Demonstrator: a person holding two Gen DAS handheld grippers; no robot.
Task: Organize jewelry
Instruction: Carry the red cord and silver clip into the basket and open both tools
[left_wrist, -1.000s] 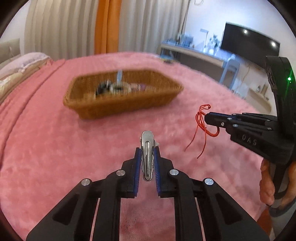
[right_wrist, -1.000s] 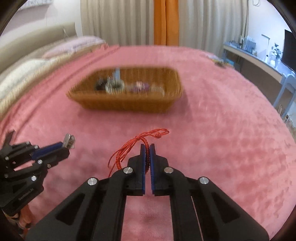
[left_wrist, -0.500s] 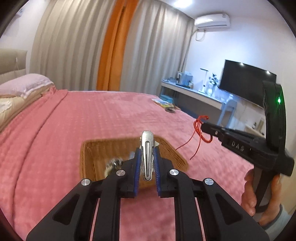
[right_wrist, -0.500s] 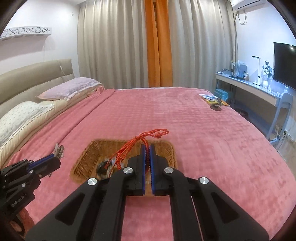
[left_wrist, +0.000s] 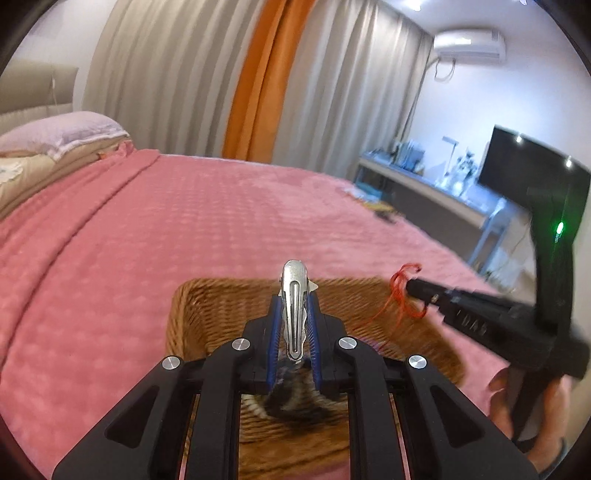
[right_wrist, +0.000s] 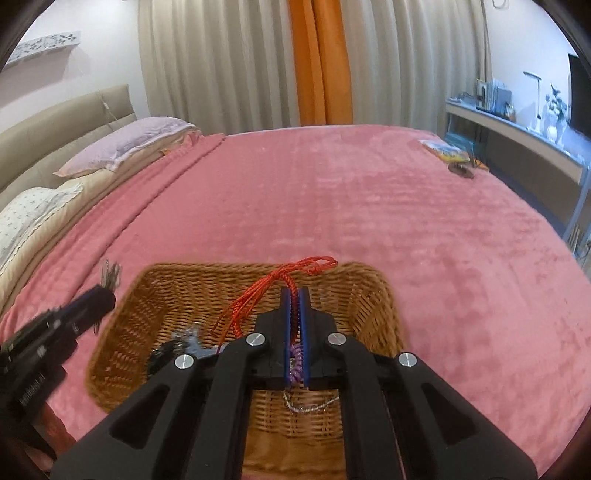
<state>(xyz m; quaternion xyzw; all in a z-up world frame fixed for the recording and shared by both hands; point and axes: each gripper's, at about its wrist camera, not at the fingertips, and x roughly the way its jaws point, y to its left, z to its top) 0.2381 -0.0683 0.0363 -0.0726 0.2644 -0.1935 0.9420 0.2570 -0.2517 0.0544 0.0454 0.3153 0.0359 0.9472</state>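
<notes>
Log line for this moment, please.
left gripper: shut on hair clip | right gripper: shut on red cord | both over basket | nothing released

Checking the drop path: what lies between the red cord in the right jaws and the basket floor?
In the right wrist view, only air separates the red cord from the wicker basket.

Evenly lit indoors, soft and fairly bright, with ceiling lamps glaring off the dark television (left_wrist: 532, 166). Strong fisheye bending at the edges, black vignette in the corners. Motion blur across the wicker basket (right_wrist: 373, 295) and the neighbouring gripper in both views; only faint shadows on the pink bedspread (right_wrist: 369, 206).
</notes>
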